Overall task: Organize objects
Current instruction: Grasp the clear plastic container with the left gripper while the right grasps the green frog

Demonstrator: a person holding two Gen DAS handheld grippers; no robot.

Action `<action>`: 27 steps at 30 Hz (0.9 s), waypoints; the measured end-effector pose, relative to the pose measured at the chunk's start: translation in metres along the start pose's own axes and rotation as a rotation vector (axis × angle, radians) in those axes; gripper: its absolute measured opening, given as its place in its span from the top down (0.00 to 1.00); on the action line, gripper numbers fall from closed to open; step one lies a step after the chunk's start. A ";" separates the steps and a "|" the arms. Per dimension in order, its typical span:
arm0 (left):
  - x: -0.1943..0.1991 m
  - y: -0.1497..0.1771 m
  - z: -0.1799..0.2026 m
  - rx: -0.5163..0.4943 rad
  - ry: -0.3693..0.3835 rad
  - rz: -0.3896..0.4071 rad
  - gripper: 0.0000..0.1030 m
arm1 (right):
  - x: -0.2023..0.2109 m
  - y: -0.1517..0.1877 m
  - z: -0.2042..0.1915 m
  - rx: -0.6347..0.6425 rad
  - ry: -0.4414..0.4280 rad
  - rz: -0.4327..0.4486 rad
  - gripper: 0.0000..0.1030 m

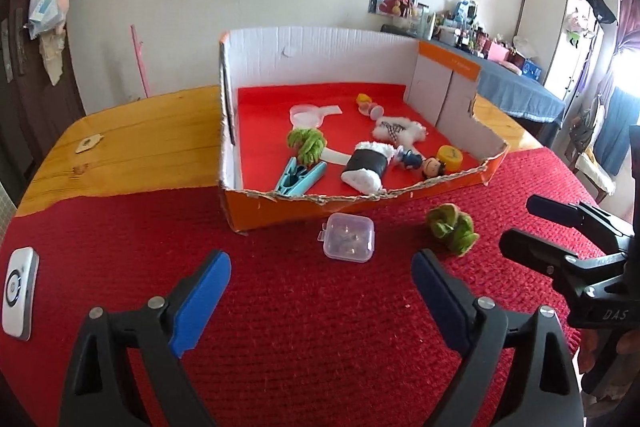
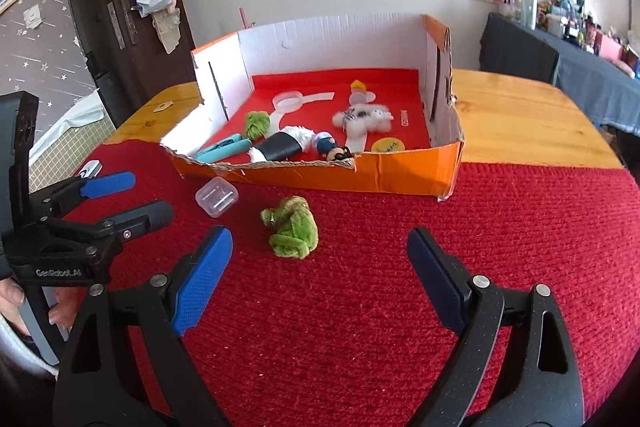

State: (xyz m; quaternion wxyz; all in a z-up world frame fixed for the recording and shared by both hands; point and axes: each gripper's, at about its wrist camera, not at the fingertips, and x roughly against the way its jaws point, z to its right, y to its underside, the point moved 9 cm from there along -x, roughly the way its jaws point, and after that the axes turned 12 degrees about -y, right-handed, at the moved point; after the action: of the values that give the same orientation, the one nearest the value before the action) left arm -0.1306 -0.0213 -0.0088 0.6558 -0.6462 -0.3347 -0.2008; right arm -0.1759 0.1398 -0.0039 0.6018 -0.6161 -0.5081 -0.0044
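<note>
An orange cardboard box (image 1: pixel 440 183) (image 2: pixel 400 175) with a red floor holds several small items: a teal clip (image 1: pixel 298 179), a green fuzzy toy (image 1: pixel 306 143), a black-and-white roll (image 1: pixel 366 167), a white plush (image 1: pixel 398 131) and a yellow disc (image 1: pixel 450 157). On the red mat in front lie a small clear plastic case (image 1: pixel 349 237) (image 2: pixel 216 195) and a green plush frog (image 1: pixel 452 227) (image 2: pixel 291 227). My left gripper (image 1: pixel 322 291) is open, just short of the case. My right gripper (image 2: pixel 320 267) is open, just short of the frog.
A white remote-like device (image 1: pixel 18 293) lies at the mat's left edge. The red mat (image 2: pixel 480 247) covers the near part of a wooden table (image 2: pixel 520 115). A small wooden tag (image 1: pixel 89 143) lies on the bare wood. Bags hang on the wall behind.
</note>
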 end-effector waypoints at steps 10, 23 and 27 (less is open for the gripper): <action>-0.038 0.005 0.008 -0.056 0.018 -0.087 0.15 | -0.026 0.004 0.006 0.024 0.006 -0.081 0.13; -0.049 0.001 0.023 -0.166 0.040 -0.092 0.29 | -0.051 0.010 -0.010 0.129 -0.009 -0.187 0.51; -0.047 0.000 0.025 -0.169 0.047 -0.086 0.46 | -0.053 0.015 -0.018 0.150 -0.027 -0.199 0.64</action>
State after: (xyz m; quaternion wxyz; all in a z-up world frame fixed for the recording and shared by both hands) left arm -0.1678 -0.0051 -0.0433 0.5975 -0.6793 -0.3286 -0.2713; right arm -0.1815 0.0972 -0.0429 0.6359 -0.5157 -0.5738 -0.0178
